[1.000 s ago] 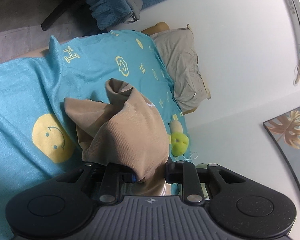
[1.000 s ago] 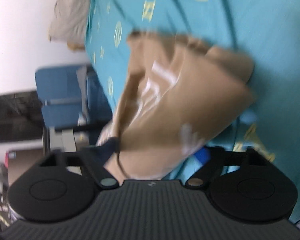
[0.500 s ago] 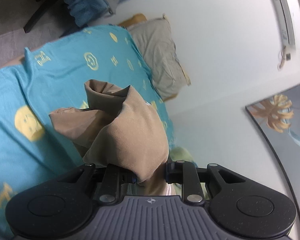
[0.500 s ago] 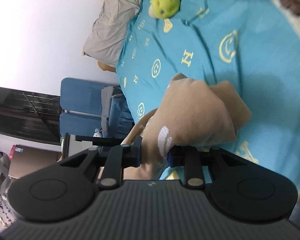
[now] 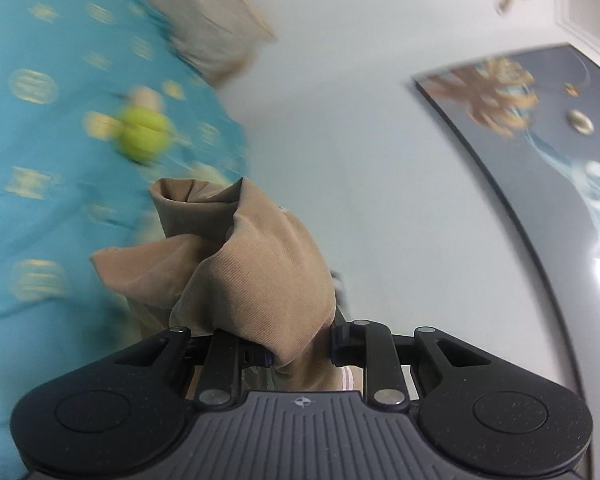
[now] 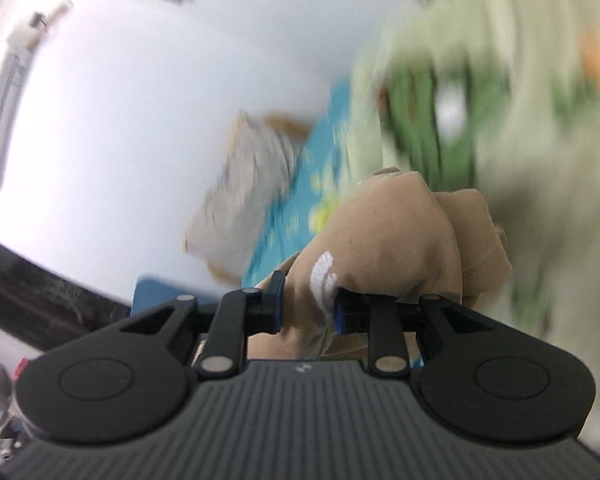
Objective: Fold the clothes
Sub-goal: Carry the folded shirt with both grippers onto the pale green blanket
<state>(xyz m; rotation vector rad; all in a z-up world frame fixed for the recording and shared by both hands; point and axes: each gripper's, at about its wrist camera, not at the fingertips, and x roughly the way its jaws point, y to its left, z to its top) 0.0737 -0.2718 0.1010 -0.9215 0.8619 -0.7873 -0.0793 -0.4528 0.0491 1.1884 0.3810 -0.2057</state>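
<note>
The left tool (image 5: 300,350) is clenched on a bunch of tan cloth (image 5: 256,276), its two fingers pressing in from either side at the bottom of the bundle. The right tool (image 6: 306,310) grips the same tan cloth (image 6: 396,240) in the same way, with a small white mark (image 6: 323,270) on the fabric sitting just above its fingers. In both views the cloth bulges up and forward from the jaws in a rounded, crumpled lump, with a rolled open end (image 5: 188,196) and a flat flap (image 5: 140,268) sticking out to the left in the left wrist view. The cloth hangs in the tools, lifted clear above the bed (image 5: 40,208); whether any part of it touches the cover below cannot be told.

The bed carries a turquoise cover with yellow motifs, blurred by motion. A yellow-green ball-like toy (image 5: 142,138) lies on it, near the wall-side edge and beyond the cloth. A beige pillow (image 5: 204,20) rests at the head end against the white wall (image 5: 340,120); the same pillow (image 6: 248,184) shows in the right wrist view beside the cover's edge. A framed picture (image 5: 540,152) with golden leaves hangs on the wall to the right. In the right wrist view a pale green, smeared mass (image 6: 480,92) fills the upper right, too blurred to identify.
</note>
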